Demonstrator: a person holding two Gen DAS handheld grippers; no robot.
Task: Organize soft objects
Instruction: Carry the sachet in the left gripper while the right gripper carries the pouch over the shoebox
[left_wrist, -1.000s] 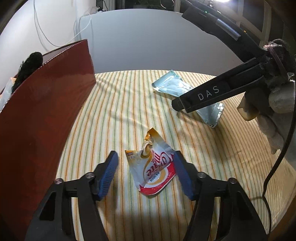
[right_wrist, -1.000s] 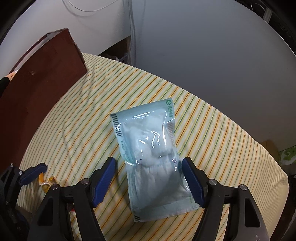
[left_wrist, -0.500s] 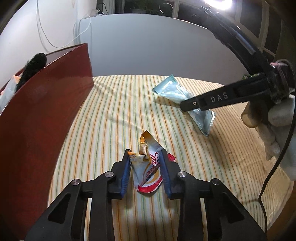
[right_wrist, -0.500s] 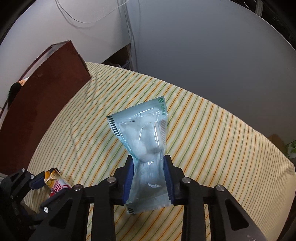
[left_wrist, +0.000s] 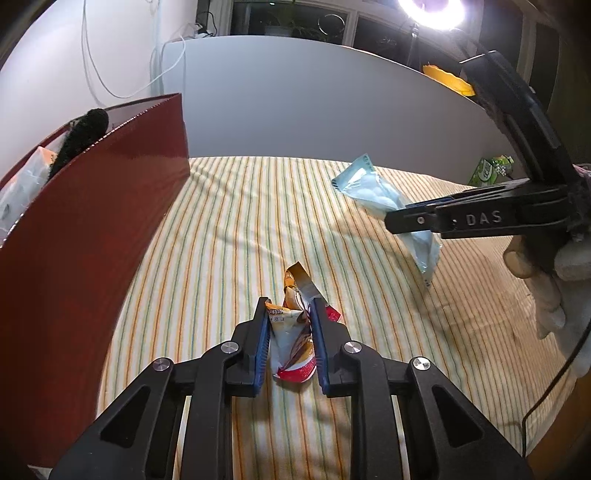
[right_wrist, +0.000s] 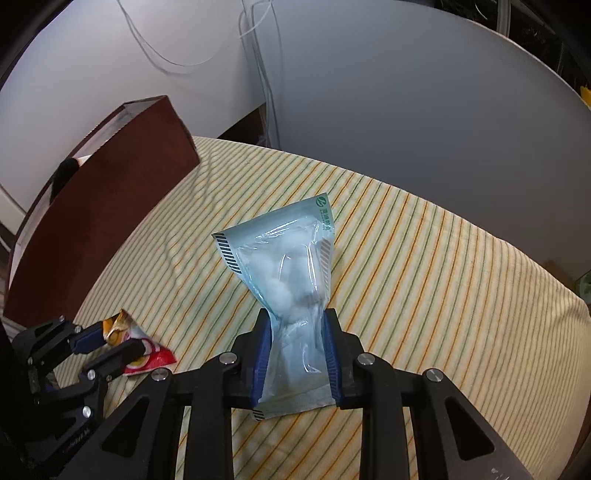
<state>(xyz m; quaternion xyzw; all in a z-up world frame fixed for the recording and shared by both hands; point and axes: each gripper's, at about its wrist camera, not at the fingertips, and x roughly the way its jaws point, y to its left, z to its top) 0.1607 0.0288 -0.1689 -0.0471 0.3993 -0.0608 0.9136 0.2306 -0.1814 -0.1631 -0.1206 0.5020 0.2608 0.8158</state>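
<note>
My left gripper (left_wrist: 289, 308) is shut on a crumpled red, white and gold snack packet (left_wrist: 293, 332), held just above the striped cloth; both also show in the right wrist view, the gripper (right_wrist: 110, 341) and the packet (right_wrist: 147, 356). My right gripper (right_wrist: 295, 321) is shut on a pale blue bag of cotton balls (right_wrist: 286, 258), lifted off the cloth. The bag (left_wrist: 384, 195) and right gripper (left_wrist: 397, 221) show at right in the left wrist view.
A dark red box (left_wrist: 92, 221) stands along the left, holding a black fuzzy item (left_wrist: 79, 138) and a white packet (left_wrist: 26, 184). A yellow striped cloth (left_wrist: 240, 229) covers the table. A grey panel (left_wrist: 314, 96) stands behind. A green pack (left_wrist: 491, 171) lies far right.
Both grippers have closed, the left on the snack packet and the right on the cotton bag. Both have since risen, lifting their items off the cloth.
</note>
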